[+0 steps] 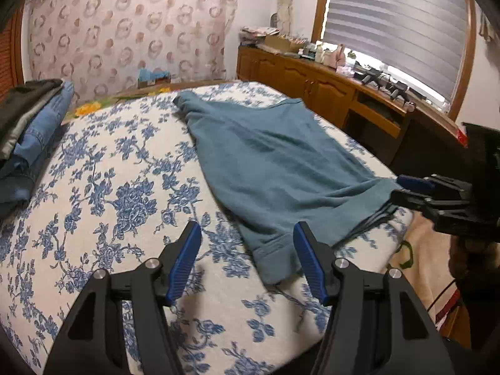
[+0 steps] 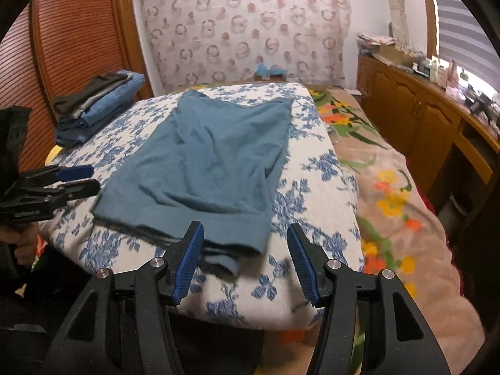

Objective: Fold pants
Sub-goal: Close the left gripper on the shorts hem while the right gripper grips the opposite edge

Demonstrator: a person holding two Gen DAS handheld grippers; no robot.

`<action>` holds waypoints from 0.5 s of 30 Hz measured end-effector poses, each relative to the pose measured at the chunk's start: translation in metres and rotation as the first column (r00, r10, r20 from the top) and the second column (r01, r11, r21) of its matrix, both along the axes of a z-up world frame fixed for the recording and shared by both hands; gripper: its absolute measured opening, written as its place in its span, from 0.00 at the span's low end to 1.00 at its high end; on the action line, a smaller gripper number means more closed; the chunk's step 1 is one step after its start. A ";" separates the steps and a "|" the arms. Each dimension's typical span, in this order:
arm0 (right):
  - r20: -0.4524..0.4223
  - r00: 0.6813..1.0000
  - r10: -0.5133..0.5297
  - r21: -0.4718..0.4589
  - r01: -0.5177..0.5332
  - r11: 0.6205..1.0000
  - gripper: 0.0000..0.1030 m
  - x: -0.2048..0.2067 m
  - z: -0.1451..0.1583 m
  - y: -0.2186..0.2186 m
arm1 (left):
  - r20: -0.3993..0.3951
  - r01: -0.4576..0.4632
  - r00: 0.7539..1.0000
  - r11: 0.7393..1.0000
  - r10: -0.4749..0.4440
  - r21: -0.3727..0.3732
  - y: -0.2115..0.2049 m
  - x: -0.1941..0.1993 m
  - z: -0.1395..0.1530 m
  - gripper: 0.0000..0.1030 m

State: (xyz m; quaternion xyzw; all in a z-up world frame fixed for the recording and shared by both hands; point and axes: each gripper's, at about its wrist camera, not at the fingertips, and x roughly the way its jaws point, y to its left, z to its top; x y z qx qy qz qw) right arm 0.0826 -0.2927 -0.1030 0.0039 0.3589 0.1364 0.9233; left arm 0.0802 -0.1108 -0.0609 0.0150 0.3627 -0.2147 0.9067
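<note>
Teal pants (image 1: 265,162) lie spread on the blue-flowered bed cover (image 1: 109,187), folded lengthwise, legs pointing toward me. My left gripper (image 1: 247,237) is open, hovering just above the near left corner of the leg ends. In the right wrist view the pants (image 2: 206,162) reach the bed's near edge, and my right gripper (image 2: 245,237) is open just above the near hem. The right gripper also shows at the right of the left wrist view (image 1: 406,187), and the left gripper at the left of the right wrist view (image 2: 84,178).
A stack of folded jeans and dark clothes (image 1: 28,131) sits at the far left of the bed, also in the right wrist view (image 2: 93,109). A wooden cabinet (image 1: 312,84) with clutter runs under the window. A flowered blanket (image 2: 390,187) lies right of the cover.
</note>
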 end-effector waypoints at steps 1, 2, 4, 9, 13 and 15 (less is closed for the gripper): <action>-0.004 1.000 -0.001 0.007 0.001 1.000 0.54 0.000 -0.001 -0.001 | 0.004 0.005 1.000 1.000 -0.005 -0.002 -0.001 -0.001 0.001 0.59; -0.006 1.000 -0.003 0.013 0.003 1.000 0.54 0.000 -0.003 -0.001 | 0.007 0.018 1.000 1.000 -0.018 -0.008 -0.003 -0.004 0.002 0.58; -0.006 1.000 -0.005 0.022 0.005 1.000 0.54 0.001 -0.003 0.000 | 0.001 0.041 0.999 0.999 -0.041 -0.009 -0.008 -0.006 0.000 0.55; -0.002 1.000 -0.009 0.056 0.009 0.998 0.54 0.001 -0.001 -0.002 | -0.045 0.073 0.996 0.997 -0.073 -0.004 -0.021 -0.006 -0.015 0.44; 0.005 1.000 -0.013 0.064 0.012 0.998 0.54 0.000 0.002 -0.003 | -0.063 0.072 0.995 0.997 -0.072 -0.007 -0.023 -0.006 -0.020 0.41; 0.006 1.000 -0.016 0.062 0.015 0.998 0.54 0.001 0.002 -0.003 | -0.064 0.068 0.996 0.998 -0.069 -0.014 -0.022 -0.006 -0.021 0.38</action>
